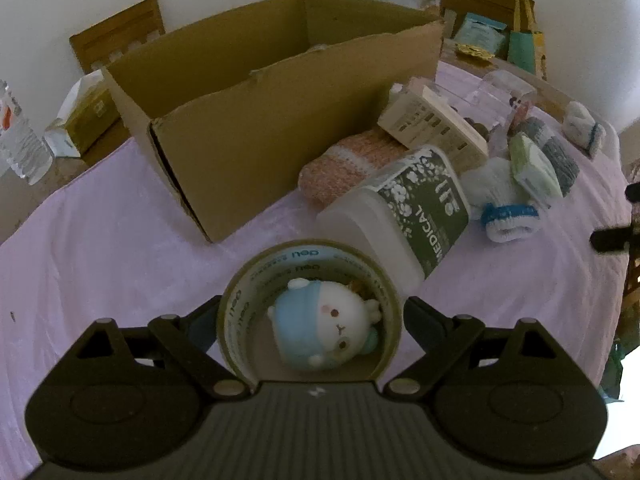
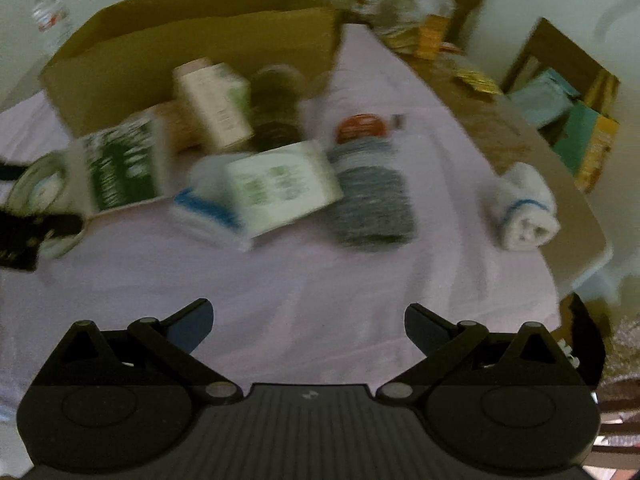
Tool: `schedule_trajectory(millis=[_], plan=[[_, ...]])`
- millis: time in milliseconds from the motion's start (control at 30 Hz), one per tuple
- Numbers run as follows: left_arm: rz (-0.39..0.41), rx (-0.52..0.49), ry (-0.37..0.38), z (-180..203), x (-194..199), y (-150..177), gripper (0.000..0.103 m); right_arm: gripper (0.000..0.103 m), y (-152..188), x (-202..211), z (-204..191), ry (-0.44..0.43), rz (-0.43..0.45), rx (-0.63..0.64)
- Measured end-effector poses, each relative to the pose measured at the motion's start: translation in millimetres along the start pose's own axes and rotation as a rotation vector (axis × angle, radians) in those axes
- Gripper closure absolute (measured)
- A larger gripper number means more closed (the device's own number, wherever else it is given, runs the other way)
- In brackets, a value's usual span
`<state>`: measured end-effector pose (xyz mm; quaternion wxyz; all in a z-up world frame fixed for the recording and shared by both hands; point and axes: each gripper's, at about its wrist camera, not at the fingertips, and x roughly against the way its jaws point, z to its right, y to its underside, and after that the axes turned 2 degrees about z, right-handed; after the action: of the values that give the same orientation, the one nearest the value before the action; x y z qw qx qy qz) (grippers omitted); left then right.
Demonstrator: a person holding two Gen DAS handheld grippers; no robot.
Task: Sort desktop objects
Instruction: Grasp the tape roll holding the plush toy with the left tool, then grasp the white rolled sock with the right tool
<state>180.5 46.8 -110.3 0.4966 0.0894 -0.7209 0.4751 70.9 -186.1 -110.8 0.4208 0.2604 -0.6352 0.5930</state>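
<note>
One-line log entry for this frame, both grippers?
left gripper: fingers either side of tape roll, toy inside, grip unclear | right gripper: open, empty, above cloth | cardboard box: behind

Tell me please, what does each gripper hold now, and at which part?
The left gripper holds the tan roll of packing tape by its outer sides; a small blue-and-white plush toy sits inside the ring. The right gripper is open and holds nothing.

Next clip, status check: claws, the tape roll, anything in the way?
Left claw straddles tape roll, grip unconfirmed; toy figure sits inside it. Right claw open, empty, over the cloth. Medical bottle lies just beyond the roll; cardboard box ahead-left.
</note>
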Motion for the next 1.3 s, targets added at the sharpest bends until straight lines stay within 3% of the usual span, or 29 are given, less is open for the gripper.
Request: schedule_trajectory(millis=[633, 1067, 1233, 1300], plan=[[-0.056, 0.048, -0.040, -2, -11, 0, 0.009, 0.000, -33, -16, 125, 0.162, 0.043, -0.066], [-0.069, 0.061, -0.035, -4, -11, -2, 0.009, 0.000, -67, -68, 167, 0.072, -0.032, -0.066], [-0.069, 0.053, -0.036, -3, -11, -3, 0.009, 0.009, -69, -76, 175, 0.036, -0.070, -0.079], [-0.067, 0.051, -0.031, -4, -11, -3, 0.010, 0.018, -69, -76, 177, 0.013, -0.076, -0.086]])
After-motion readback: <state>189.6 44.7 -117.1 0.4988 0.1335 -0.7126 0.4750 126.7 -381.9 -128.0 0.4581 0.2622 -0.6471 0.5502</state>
